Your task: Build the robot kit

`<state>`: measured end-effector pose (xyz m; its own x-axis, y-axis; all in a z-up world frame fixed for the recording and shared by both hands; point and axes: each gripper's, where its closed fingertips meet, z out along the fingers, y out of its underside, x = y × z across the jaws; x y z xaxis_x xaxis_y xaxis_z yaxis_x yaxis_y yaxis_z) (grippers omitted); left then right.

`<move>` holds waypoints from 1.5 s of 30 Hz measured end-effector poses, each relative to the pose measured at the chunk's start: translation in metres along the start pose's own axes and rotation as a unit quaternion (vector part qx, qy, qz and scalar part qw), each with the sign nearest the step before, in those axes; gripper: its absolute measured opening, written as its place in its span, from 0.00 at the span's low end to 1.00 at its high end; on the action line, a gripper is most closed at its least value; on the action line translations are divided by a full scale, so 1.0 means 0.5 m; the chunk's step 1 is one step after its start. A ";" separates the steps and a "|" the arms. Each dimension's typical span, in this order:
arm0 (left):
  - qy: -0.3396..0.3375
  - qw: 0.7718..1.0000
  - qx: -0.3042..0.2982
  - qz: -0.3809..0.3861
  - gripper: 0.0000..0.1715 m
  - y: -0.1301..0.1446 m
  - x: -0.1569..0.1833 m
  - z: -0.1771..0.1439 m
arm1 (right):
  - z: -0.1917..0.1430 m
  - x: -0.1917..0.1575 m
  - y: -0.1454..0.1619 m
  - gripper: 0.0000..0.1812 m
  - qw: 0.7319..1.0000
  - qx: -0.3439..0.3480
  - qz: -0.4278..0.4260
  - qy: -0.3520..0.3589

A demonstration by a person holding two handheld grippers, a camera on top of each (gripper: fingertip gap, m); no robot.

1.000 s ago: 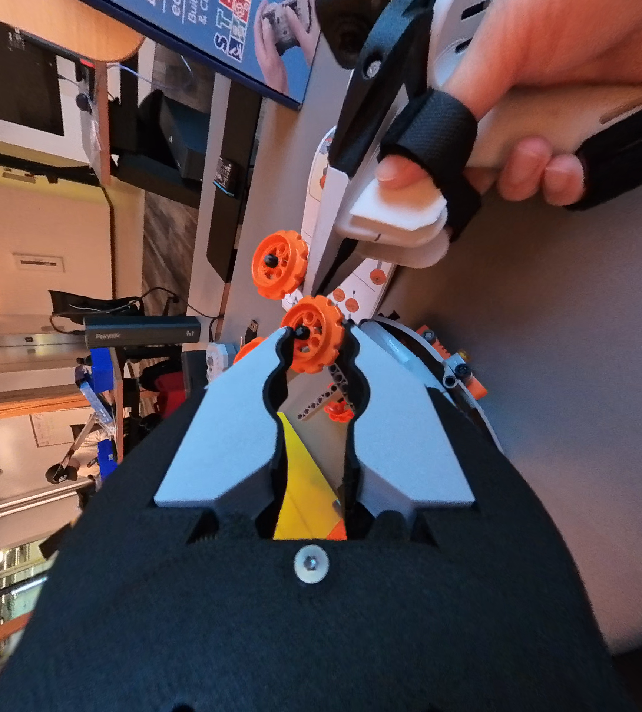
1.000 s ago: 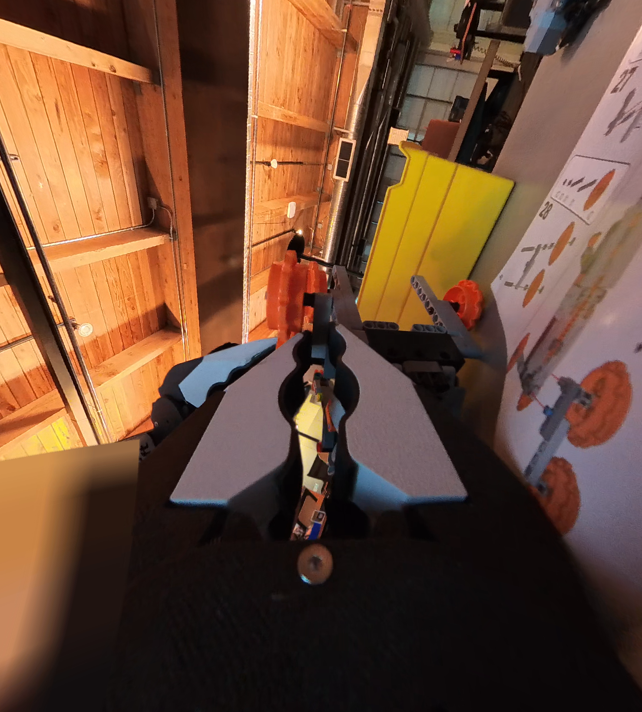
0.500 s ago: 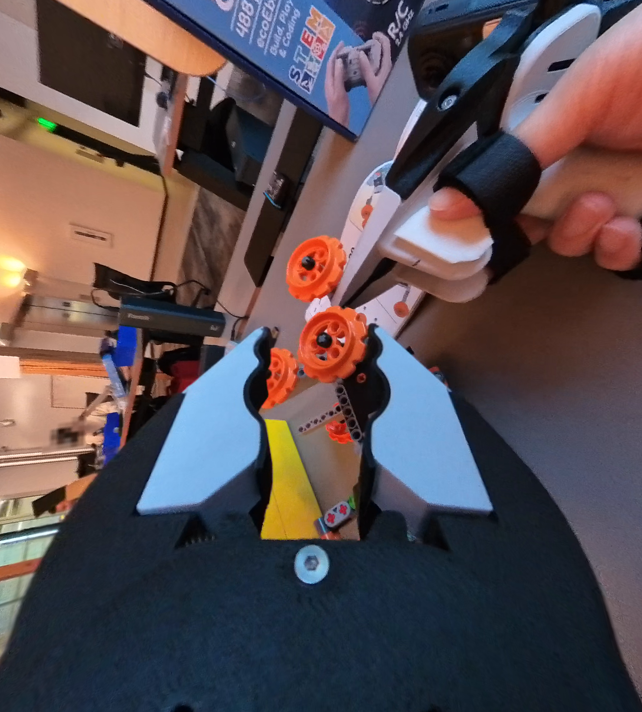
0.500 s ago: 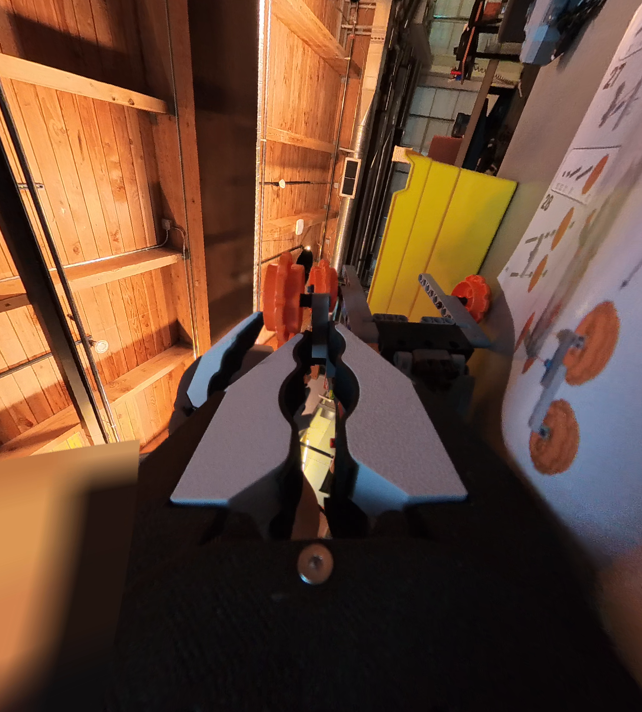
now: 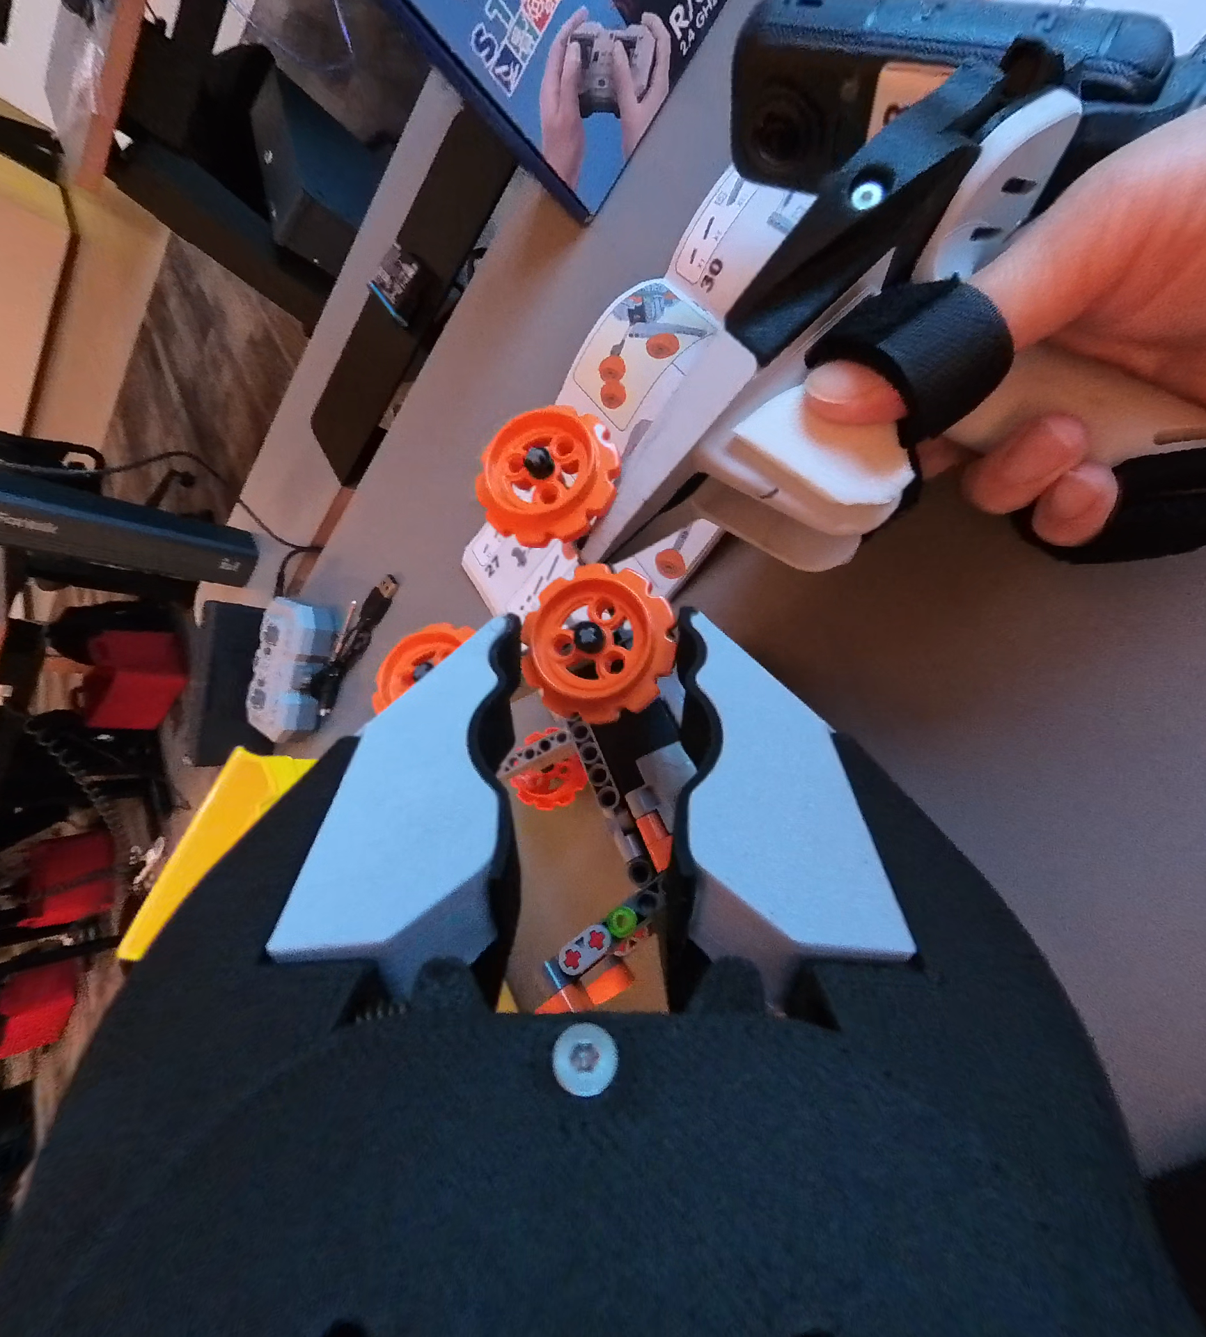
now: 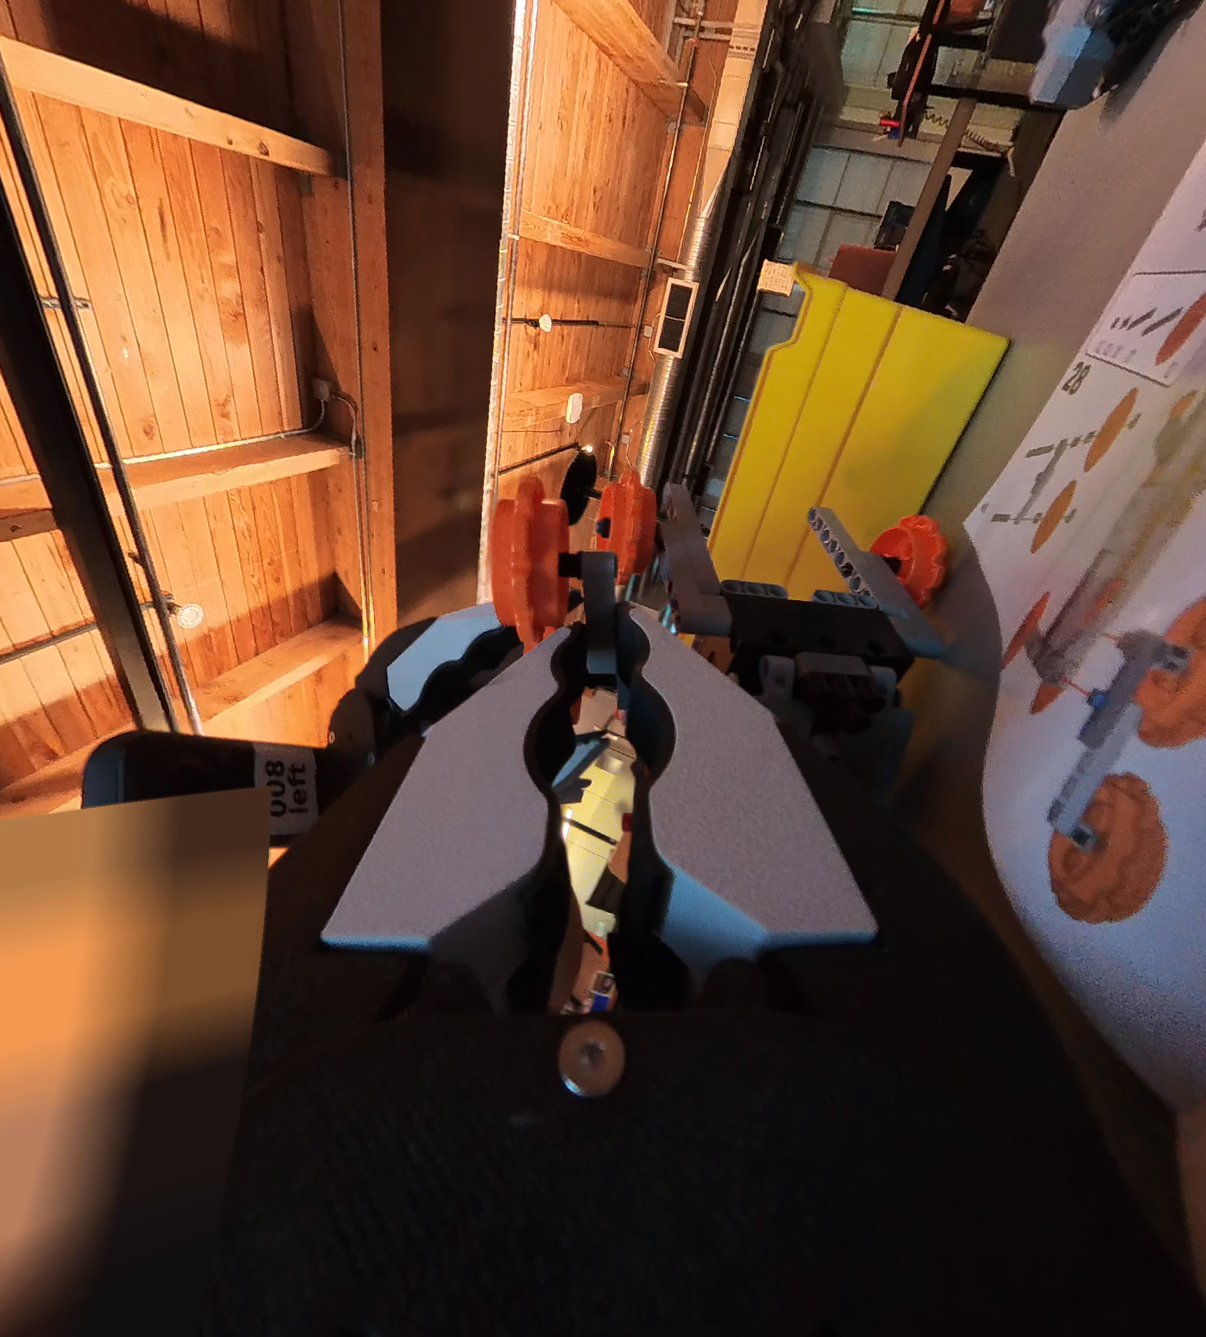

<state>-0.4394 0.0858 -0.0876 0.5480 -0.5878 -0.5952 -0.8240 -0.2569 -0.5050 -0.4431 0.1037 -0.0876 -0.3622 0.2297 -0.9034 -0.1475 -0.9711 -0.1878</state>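
The left tongs (image 5: 594,644) stand apart around an orange toothed wheel (image 5: 599,642); the wheel fills the gap at their tips, but whether the pads actually press its rim cannot be told. That wheel sits on a black axle at one end of a small brick-built model (grey beams, black block, more orange wheels), held up off the desk (image 5: 947,723).

The right tongs (image 6: 604,637) are nearly together, clamped on a thin dark grey beam (image 6: 600,608) of the same model. A black axle crosses the beam's far end, with one orange wheel to its left and another (image 6: 627,532) just beyond. Gripping the narrow beam seems the steadier way to carry the model, since it leaves the wheels free.

In the left wrist view a hand (image 5: 1121,347) grips the white handle of the right tongs, a black strap looped over one finger. A second wheel (image 5: 546,474) shows just above the first, and a third (image 5: 415,665) peeks from behind the left pad.

On the desk lies an open instruction booklet (image 6: 1128,579) showing wheel-and-beam drawings, probably kept close for reference. A yellow tray (image 6: 853,434) lies beyond the model, with a loose orange wheel (image 6: 911,557) beside it. A blue box (image 5: 571,94) and a small grey and blue controller (image 5: 289,669) rest farther off.
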 end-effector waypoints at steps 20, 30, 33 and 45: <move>-0.005 0.995 -0.079 0.066 0.24 0.039 0.001 0.019 | 0.016 0.034 -0.001 0.04 0.999 -0.011 -0.005 0.037; -0.021 0.990 -0.100 0.100 0.24 0.035 -0.001 0.021 | 0.016 0.041 -0.004 0.05 0.999 -0.008 0.004 0.044; -0.023 0.988 -0.105 0.108 0.24 0.036 -0.001 0.022 | 0.016 0.044 -0.003 0.05 0.999 -0.013 0.002 0.051; -0.023 0.983 -0.118 0.138 0.23 0.038 0.000 0.023 | 0.017 0.044 -0.005 0.05 0.998 -0.011 -0.002 0.056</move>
<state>-0.4532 0.0896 -0.1042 0.3001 -0.6269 -0.7190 -0.9498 -0.2661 -0.1644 -0.4585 0.1116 -0.1038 -0.2572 0.2255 -0.9397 -0.1278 -0.9718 -0.1983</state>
